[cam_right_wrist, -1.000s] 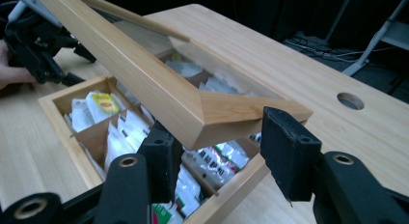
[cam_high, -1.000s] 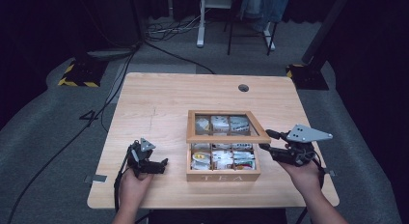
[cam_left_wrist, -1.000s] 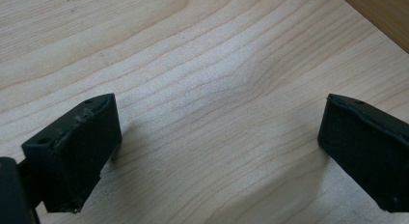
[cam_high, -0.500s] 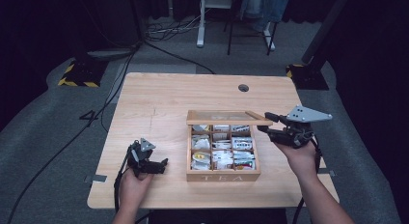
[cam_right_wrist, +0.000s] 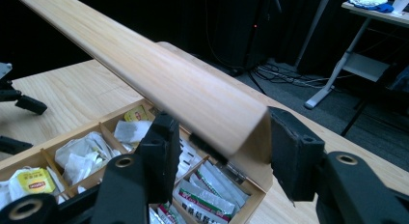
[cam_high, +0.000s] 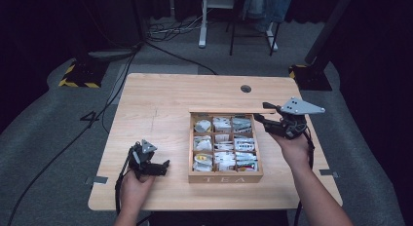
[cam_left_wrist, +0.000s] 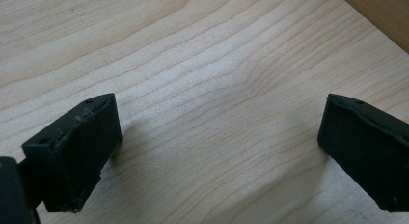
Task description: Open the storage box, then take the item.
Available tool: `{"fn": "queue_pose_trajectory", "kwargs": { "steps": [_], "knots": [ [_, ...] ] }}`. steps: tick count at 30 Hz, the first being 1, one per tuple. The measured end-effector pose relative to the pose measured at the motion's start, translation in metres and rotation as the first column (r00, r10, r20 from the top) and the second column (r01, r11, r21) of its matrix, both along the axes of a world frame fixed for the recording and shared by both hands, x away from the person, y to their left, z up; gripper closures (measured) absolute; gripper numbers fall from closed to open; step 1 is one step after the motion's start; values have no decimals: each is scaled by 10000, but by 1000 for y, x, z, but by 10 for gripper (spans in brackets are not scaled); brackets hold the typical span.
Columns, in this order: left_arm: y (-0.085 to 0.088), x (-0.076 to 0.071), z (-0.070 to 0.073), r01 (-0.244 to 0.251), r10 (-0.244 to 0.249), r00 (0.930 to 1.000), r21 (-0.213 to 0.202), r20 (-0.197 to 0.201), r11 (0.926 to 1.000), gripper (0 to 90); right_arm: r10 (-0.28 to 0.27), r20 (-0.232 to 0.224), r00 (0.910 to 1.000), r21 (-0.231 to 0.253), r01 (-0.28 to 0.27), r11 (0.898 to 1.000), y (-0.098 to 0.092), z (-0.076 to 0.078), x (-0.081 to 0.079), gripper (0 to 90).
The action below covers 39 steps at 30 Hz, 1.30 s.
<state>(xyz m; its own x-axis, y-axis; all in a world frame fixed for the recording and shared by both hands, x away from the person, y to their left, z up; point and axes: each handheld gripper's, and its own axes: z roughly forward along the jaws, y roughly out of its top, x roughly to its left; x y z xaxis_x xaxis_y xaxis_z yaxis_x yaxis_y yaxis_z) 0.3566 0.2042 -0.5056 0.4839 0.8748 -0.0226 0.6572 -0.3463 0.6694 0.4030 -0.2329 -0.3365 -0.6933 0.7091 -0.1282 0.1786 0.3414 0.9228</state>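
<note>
A: From the high view, where is everything?
B: A wooden tea box sits on the table, right of centre, its compartments full of tea bags. Its lid stands raised along the far edge. The right gripper is at the lid's right end, above the box's far right corner. The left gripper rests near the table's near left edge, well apart from the box.

A: And the left gripper view?
B: Its two black jaws stand wide apart over bare wood, with nothing between them.

A: The right gripper view?
B: The lid runs away to the upper left, and its near end lies between the jaws, which press on its two faces. Tea bags lie in the compartments below.
</note>
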Motion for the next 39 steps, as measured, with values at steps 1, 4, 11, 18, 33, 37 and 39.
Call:
{"fn": "queue_pose_trajectory", "kwargs": {
  "steps": [1, 4, 11, 18, 33, 37, 39],
  "knots": [
    [0, 0, 0, 7, -7, 10000, 4, -2, 10000, 21, -47, 1, 10000, 79, 47, 10000, 0, 0, 1, 483],
    [0, -1, 0, -10, 10, 10000, -28, -9, 10000, 21, -94, 56, 9999, 123, 94, 9999, 0, -1, 2, 483],
    [-1, -3, 0, 37, -37, 10000, -18, -15, 10000, 23, -157, 104, 9998, 149, 155, 9998, 1, -1, 2, 482],
    [1, -6, 1, 134, -132, 9998, -96, 161, 9999, 88, -199, 40, 9998, 120, 198, 9997, 1, 0, 1, 481],
    [2, -11, 11, 102, -107, 9999, 419, 127, 9991, 228, -193, 17, 9998, 96, 193, 9998, 1, 0, 1, 480],
    [1, -14, 23, 138, -138, 9998, -32, 161, 9999, 239, -212, 6, 9998, 132, 212, 9997, 1, 0, 2, 480],
    [-1, -16, 30, 194, -191, 9996, -171, 188, 9997, 245, -208, 1, 9998, 139, 208, 9997, 1, 0, 2, 480]
  ]
}}
